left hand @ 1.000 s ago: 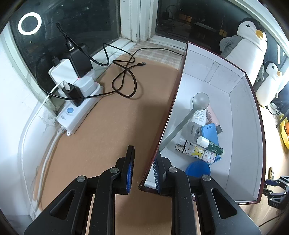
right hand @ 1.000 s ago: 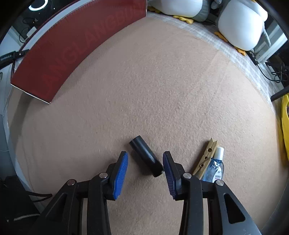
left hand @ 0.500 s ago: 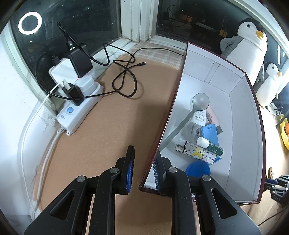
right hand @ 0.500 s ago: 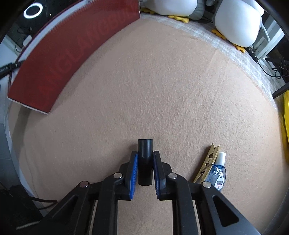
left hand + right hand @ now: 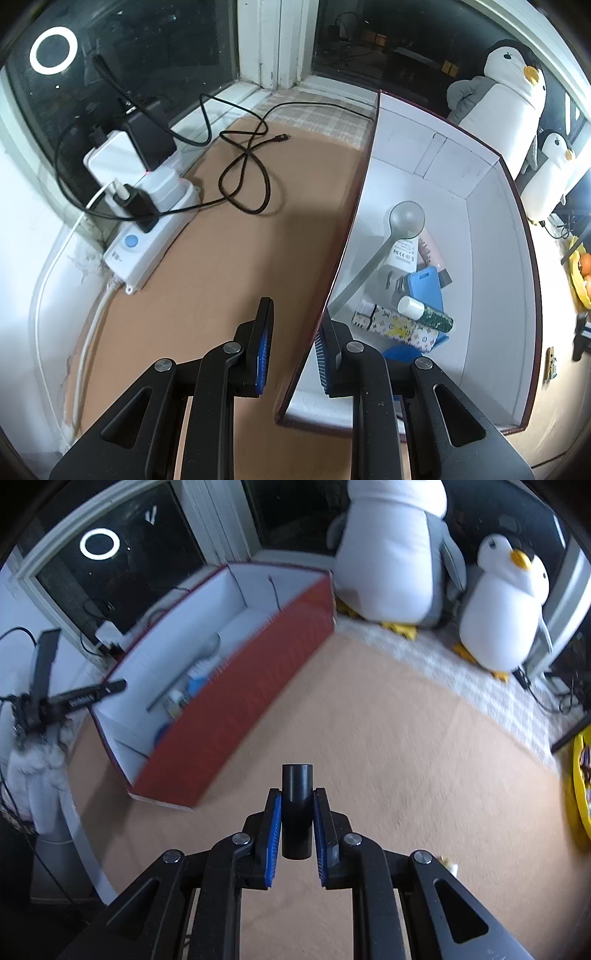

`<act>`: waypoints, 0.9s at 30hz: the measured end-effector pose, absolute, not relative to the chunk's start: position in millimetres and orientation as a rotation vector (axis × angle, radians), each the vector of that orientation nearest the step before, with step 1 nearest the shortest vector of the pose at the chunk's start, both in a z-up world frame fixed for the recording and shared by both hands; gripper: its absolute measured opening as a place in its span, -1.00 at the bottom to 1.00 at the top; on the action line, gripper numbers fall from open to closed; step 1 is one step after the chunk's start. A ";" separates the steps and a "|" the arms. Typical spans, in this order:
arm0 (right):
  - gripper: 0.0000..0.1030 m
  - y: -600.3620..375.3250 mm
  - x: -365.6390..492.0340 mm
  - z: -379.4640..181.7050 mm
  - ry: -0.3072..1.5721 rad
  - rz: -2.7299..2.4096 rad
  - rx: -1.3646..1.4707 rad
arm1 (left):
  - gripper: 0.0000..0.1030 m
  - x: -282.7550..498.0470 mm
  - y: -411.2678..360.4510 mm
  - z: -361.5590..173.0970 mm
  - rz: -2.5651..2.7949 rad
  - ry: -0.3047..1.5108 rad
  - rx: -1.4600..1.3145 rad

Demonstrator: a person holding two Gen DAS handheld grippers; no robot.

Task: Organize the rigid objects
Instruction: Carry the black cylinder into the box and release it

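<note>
While the right gripper (image 5: 297, 825) is clamped on a short black plastic cylinder (image 5: 297, 805), the tube sits at lower centre of the right wrist view, pinched across its lower half with its top end jutting ahead of the blue pads (image 5: 274, 830). It looks light, stiff and smooth, so a mid-body grip across the round wall should hold, though a glossy surface might twist or slip if squeezed off-centre. At left of that view stands the red cardboard box with white lining (image 5: 236, 686), probably the destination; its near red wall lies between the tube and the interior, so I judge the tube must clear that rim. Two plush penguins (image 5: 502, 602) fill the upper right, well apart.

In the left wrist view, the left gripper (image 5: 291, 350) straddles the box's wall with a gap on either side, its fingers parted, gripping nothing. A grey spoon (image 5: 399, 229), small bottles (image 5: 424, 314) and blue items already crowd the box floor at lower right.
</note>
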State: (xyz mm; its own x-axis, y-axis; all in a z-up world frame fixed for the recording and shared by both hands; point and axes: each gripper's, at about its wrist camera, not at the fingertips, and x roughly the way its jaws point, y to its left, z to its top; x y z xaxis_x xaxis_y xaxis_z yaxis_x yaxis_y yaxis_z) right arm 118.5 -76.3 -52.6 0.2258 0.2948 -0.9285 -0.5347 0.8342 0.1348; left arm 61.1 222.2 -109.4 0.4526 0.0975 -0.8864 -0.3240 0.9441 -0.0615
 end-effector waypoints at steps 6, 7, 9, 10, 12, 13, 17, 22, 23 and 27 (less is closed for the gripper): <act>-0.71 -25.1 127.2 -32.6 1.176 0.644 -0.208 | -0.59 72.6 223.1 -110.5 0.253 1.069 -0.234; -0.71 -15.3 129.2 -31.4 1.172 0.652 -0.215 | -0.59 74.1 223.1 -110.7 0.251 1.069 -0.233; -0.71 3.7 135.5 -31.5 1.167 0.662 -0.228 | -0.59 77.3 223.3 -111.1 0.245 1.067 -0.232; -0.71 12.4 139.3 -33.0 1.171 0.667 -0.229 | -0.61 78.9 223.5 -111.6 0.242 1.067 -0.233; -0.71 30.1 147.2 -37.0 1.183 0.673 -0.228 | -0.64 81.4 222.9 -112.6 0.234 1.065 -0.232; -0.71 35.9 149.9 -39.5 1.189 0.673 -0.230 | -0.65 82.3 222.2 -112.9 0.232 1.064 -0.230; -0.71 61.4 166.7 -59.8 1.225 0.643 -0.264 | -0.69 87.1 222.7 -115.3 0.223 1.060 -0.227; -0.71 82.8 184.1 -87.5 1.274 0.602 -0.316 | -0.80 92.1 220.4 -116.6 0.214 1.052 -0.218; -0.71 86.6 186.8 -92.7 1.281 0.593 -0.330 | -0.81 93.0 220.3 -116.7 0.215 1.050 -0.217; -0.71 98.3 194.3 -107.8 1.301 0.568 -0.366 | -0.81 95.0 221.2 -117.7 0.208 1.046 -0.219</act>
